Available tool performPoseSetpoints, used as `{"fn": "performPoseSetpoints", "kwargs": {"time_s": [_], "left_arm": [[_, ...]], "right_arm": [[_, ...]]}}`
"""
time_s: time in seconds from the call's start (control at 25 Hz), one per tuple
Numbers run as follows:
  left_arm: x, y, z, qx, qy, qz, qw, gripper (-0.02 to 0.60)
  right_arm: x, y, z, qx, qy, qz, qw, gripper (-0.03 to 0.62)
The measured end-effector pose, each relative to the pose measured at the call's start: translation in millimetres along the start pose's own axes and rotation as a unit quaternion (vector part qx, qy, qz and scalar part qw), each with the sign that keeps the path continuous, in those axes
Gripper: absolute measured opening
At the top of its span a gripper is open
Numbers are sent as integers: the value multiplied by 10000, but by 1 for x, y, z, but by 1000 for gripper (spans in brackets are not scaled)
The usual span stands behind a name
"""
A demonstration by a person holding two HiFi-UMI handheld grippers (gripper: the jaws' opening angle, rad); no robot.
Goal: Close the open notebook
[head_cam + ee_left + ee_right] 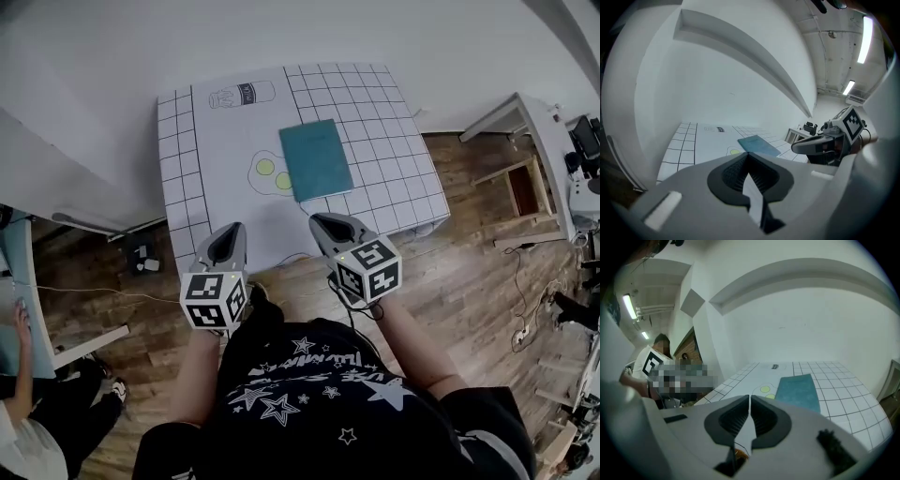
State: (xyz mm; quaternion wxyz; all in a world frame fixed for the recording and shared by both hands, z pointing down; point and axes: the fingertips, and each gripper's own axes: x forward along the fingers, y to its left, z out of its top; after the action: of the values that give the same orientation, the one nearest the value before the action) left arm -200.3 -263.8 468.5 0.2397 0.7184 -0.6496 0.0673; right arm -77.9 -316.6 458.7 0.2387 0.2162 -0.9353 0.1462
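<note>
The teal notebook (316,159) lies closed and flat on the white gridded table (216,141), partly over a printed fried-egg drawing (265,169). It also shows in the left gripper view as the notebook (757,144) and in the right gripper view as the notebook (799,392). My left gripper (228,232) hangs over the table's near edge, shut and empty, well short of the notebook. My right gripper (324,223) is beside it, near the notebook's near edge but above and apart from it, jaws shut with nothing between them. The jaw tips of each gripper (749,154) (750,397) meet.
A bottle drawing (242,95) is printed at the table's far side. A wooden shelf unit (523,173) stands right of the table. Another person (23,412) sits at a light-blue desk at far left. Cables (525,309) lie on the wooden floor.
</note>
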Motion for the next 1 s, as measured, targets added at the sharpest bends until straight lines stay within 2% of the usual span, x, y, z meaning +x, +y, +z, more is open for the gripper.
{"fn": "performPoseSetpoints", "kwargs": {"time_s": [0.24, 0.64, 0.8, 1.0], "left_arm": [[-27, -52, -18, 229, -1, 82, 9997, 9], [-86, -146, -68, 170, -96, 391, 9990, 9], [-108, -169, -81, 110, -141, 555, 9983, 9], [-134, -192, -102, 98, 40, 679, 9976, 9]], "right_arm": [[-46, 10, -23, 57, -141, 236, 9996, 23], [-144, 12, -73, -19, -270, 369, 9990, 23], [-163, 21, -92, 27, -244, 521, 9983, 23], [-165, 40, -115, 202, -186, 878, 9958, 23]]}}
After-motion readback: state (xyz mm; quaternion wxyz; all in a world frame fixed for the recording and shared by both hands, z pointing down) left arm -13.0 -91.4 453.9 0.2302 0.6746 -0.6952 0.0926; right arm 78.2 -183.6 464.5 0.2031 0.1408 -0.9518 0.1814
